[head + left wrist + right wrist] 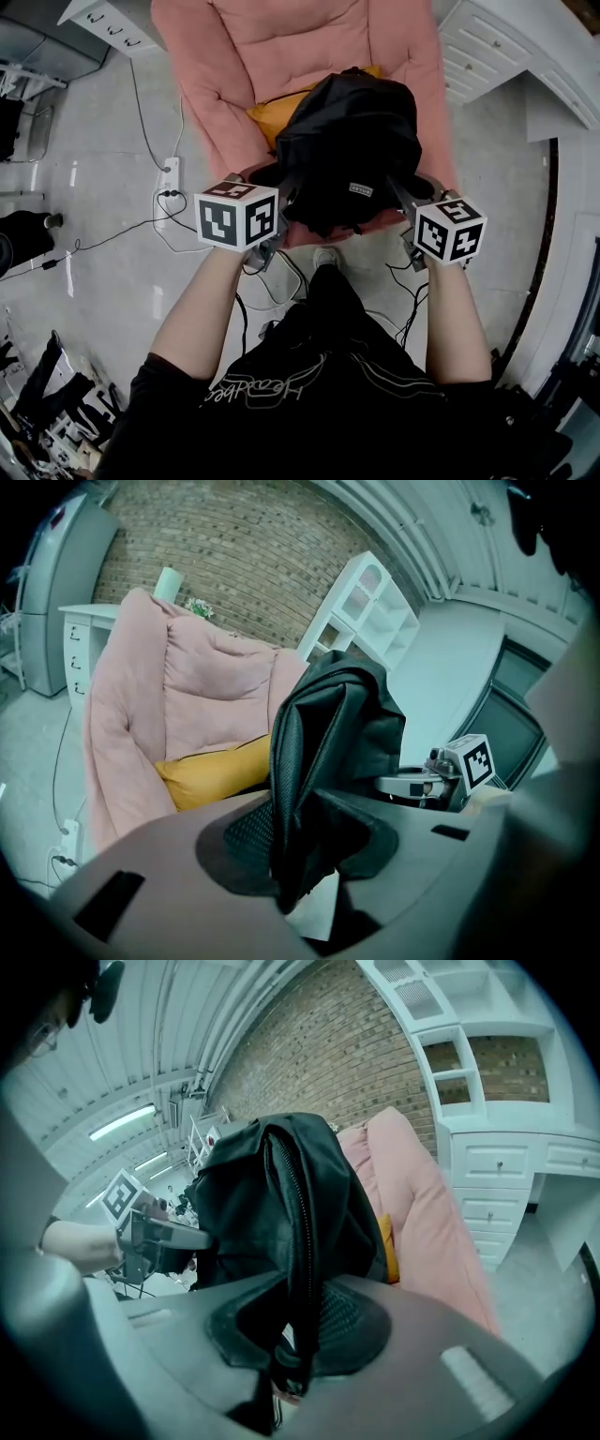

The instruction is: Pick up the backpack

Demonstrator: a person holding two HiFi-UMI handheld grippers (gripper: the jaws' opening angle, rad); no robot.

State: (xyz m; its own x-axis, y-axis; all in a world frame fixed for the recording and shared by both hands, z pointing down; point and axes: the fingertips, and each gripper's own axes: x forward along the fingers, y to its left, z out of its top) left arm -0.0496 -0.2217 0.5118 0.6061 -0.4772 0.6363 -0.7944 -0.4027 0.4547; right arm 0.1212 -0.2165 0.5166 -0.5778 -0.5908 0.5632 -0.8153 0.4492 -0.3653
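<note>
A black backpack (352, 155) hangs between my two grippers, just above the seat of a pink armchair (234, 56). My left gripper (286, 195) is shut on a fold of the backpack's left side (323, 752); the fabric is pinched between its jaws (300, 860). My right gripper (403, 202) is shut on the other side, its jaws (295, 1344) clamped on fabric by the zip of the backpack (272, 1204). A yellow cushion (272, 114) lies on the seat behind the bag. Each gripper shows in the other's view: the right gripper (441, 780) and the left gripper (150, 1232).
A power strip (170, 178) and loose cables (122, 230) lie on the floor left of the armchair. White drawers (487, 47) stand at the right, a white cabinet (108, 23) at the far left. A white shelf unit (361, 607) stands by the brick wall.
</note>
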